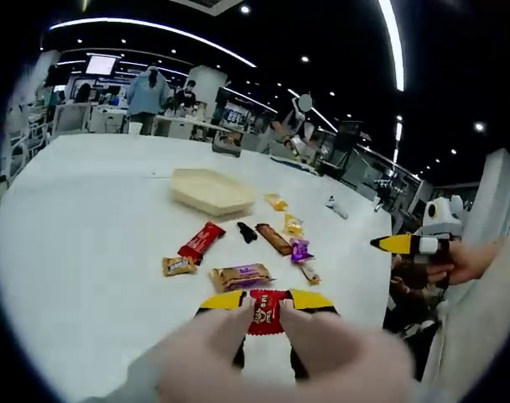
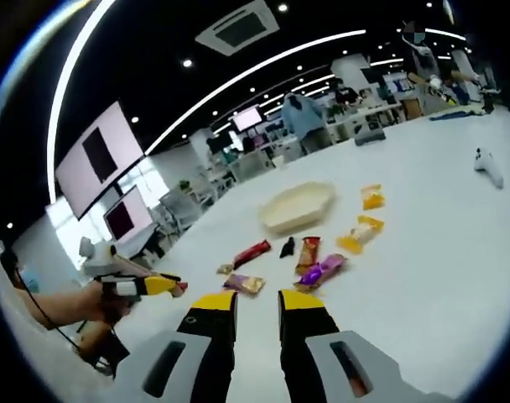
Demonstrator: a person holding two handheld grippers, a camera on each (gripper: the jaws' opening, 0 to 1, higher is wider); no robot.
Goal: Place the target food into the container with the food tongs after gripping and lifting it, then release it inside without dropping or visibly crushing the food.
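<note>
- Gripping a small red snack packet (image 1: 266, 311), the left gripper (image 1: 266, 304) is pinching it between its yellow-tipped black jaws, just above the white tabletop (image 1: 87, 227), as the left gripper view has it.
- Sitting further back on that table is the shallow beige container tray (image 1: 211, 191), well apart from the held packet, and it's looking bare inside from this angle.
- Lying scattered between the tray and the gripper are a long red bar wrapper (image 1: 202, 242), a small tan snack pack (image 1: 179, 266), a gold-and-purple wrapped bar (image 1: 241, 276), a small black packet (image 1: 247, 232), a brown bar (image 1: 273, 239), a purple candy packet (image 1: 300, 249) and a couple of yellow-orange packets (image 1: 277, 201).
- Showing up at the right edge of that view is the right gripper (image 1: 395, 243), held in a person's hand (image 1: 466, 262) off past the table edge.
- Hanging over the table in the right gripper view, the right gripper (image 2: 257, 304) is keeping its jaws a narrow gap apart with nothing between them.
- Sitting ahead of it are the same tray (image 2: 297, 206) and the snack spread, plus a small white object (image 2: 488, 166) lying off alone at the far right.
- Poking in from the left of that view is the left gripper (image 2: 173, 286); can't tell from here what its tips are doing.
</note>
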